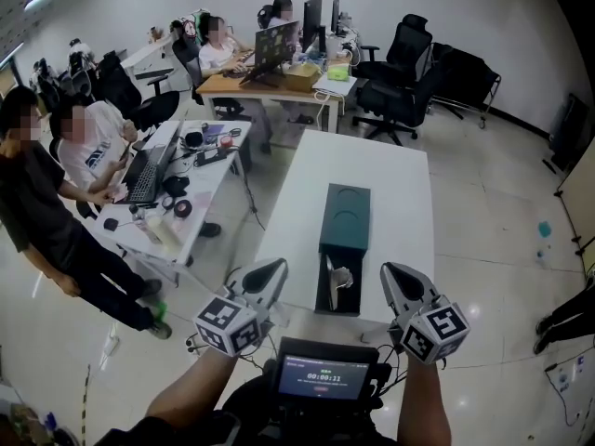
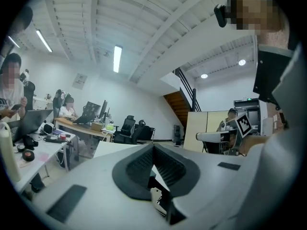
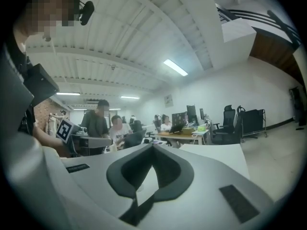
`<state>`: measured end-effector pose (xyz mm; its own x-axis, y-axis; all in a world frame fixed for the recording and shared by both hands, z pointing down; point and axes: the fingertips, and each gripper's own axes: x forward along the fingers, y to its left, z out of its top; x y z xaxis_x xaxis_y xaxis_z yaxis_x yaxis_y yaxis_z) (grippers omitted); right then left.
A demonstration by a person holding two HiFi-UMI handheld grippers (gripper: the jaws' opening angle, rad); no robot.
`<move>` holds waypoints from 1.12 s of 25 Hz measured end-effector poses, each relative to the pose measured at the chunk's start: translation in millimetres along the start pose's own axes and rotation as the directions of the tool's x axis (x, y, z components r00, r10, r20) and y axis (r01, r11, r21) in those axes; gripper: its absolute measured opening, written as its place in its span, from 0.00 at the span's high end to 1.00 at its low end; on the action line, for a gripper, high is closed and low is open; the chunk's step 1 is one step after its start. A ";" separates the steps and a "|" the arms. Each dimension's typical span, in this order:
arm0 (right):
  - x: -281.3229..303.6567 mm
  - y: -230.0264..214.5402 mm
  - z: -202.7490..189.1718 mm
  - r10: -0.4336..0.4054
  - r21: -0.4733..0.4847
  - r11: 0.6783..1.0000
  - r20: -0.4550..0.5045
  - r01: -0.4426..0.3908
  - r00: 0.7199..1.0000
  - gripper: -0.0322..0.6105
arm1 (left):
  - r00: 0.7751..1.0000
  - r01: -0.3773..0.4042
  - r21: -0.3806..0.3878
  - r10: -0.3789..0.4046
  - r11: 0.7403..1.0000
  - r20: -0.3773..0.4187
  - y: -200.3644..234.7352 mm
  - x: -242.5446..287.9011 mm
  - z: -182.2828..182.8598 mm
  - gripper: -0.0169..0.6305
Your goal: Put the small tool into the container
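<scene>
Office workspace: a person is holding two grippers level over the near end of a white table (image 1: 390, 170); the left gripper (image 1: 277, 268) is hovering just left of a dark green container (image 1: 346, 214), and the right gripper (image 1: 390, 271) just right of it; neither is touching it. The container is lying lengthwise on the table, its far part covered and its near compartment standing open; the small tool (image 1: 338, 281), a pale metallic piece, is resting inside that open compartment, apart from both grippers. In the left gripper view the jaws are meeting at their tips, clenched on nothing; a small pale bit is showing low in the gap behind the tips, and what it is cannot be told. In the right gripper view the jaws are likewise pressing together, gripping nothing. To the left, people (image 1: 93, 147) are gathering at a cluttered desk (image 1: 212, 177).
</scene>
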<state>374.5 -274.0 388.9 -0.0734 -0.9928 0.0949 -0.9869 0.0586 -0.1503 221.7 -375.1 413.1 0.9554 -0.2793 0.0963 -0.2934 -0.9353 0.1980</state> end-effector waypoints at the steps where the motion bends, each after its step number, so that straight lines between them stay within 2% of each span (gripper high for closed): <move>1: -5.2 -1.1 3.1 -0.003 -0.009 1.000 0.013 0.003 1.000 0.93 | 1.000 0.008 -0.001 -0.008 1.000 0.004 -5.1 -1.1 1.4 0.93; 8: -35.3 -21.0 8.1 0.004 -0.025 1.000 0.024 -0.004 1.000 0.93 | 1.000 0.013 -0.010 -0.013 1.000 0.021 -36.3 -7.3 16.6 0.93; 15: -51.6 -19.1 -1.0 0.073 -0.057 0.996 0.028 -0.071 0.997 0.93 | 0.998 -0.068 0.015 0.068 0.998 -0.002 -53.8 -22.9 2.9 0.93; 19: -57.6 -7.3 -2.4 0.112 -0.072 0.991 0.021 -0.110 0.994 0.93 | 0.995 -0.103 0.029 0.103 0.994 0.011 -63.8 -41.8 6.2 0.93; 23: -70.5 22.5 -3.3 0.112 -0.083 0.990 0.005 -0.111 0.994 0.93 | 0.994 -0.104 0.039 0.103 0.994 0.028 -72.8 -81.1 13.0 0.93; 28: -104.1 94.3 6.6 0.069 -0.112 0.992 0.029 -0.065 0.997 0.93 | 0.993 -0.094 0.058 0.090 0.994 0.076 -77.2 -159.0 19.1 0.93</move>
<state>290.0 -165.9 358.3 -0.1371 -0.9890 0.0559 -0.9899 0.1347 -0.0446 93.2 -262.6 363.9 0.9251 -0.3778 0.0388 -0.3796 -0.9158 0.1315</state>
